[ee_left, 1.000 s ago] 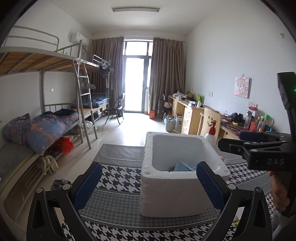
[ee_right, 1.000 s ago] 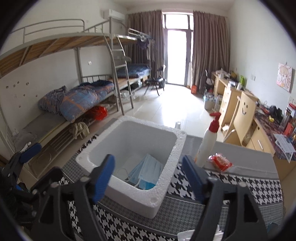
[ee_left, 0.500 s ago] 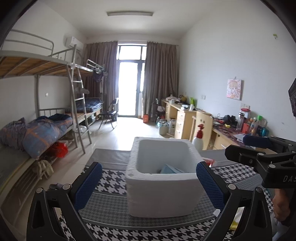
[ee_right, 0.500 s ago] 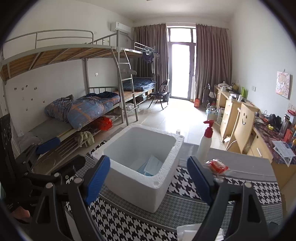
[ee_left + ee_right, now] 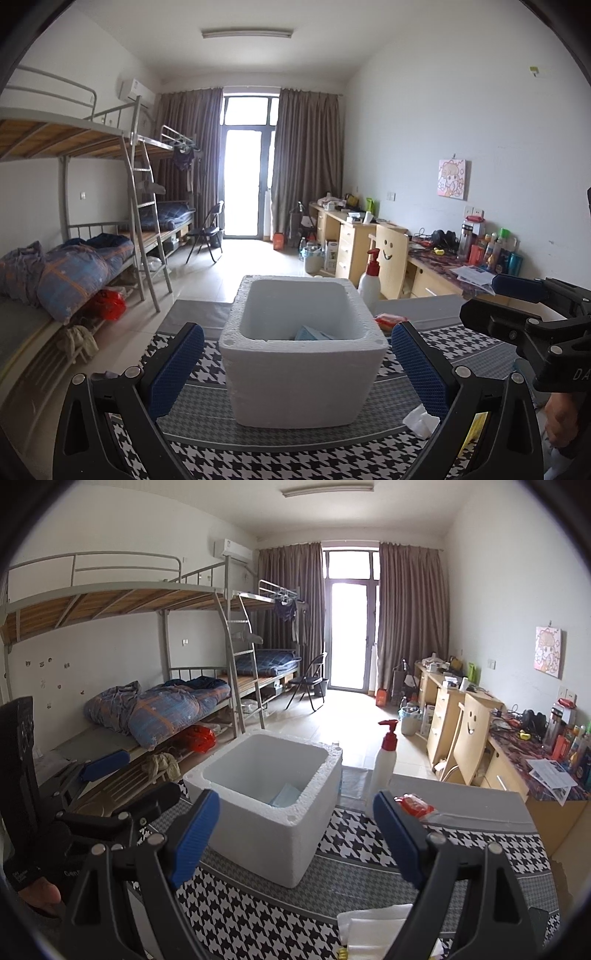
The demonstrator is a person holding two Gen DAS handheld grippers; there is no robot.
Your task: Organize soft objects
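Your left tongs (image 5: 297,363) and right tongs (image 5: 295,830) both stand spread, holding nothing. One white foam box (image 5: 303,373) sits on the houndstooth surface (image 5: 280,458) with blue face masks (image 5: 286,794) lying inside. One red-capped pump bottle (image 5: 384,760) and one red packet (image 5: 415,805) stand beside it.

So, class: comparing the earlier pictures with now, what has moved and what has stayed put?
Both grippers, left and right, drew back from the foam box, open and empty. The blue masks stay in the box; the spray bottle and red packet are unmoved.
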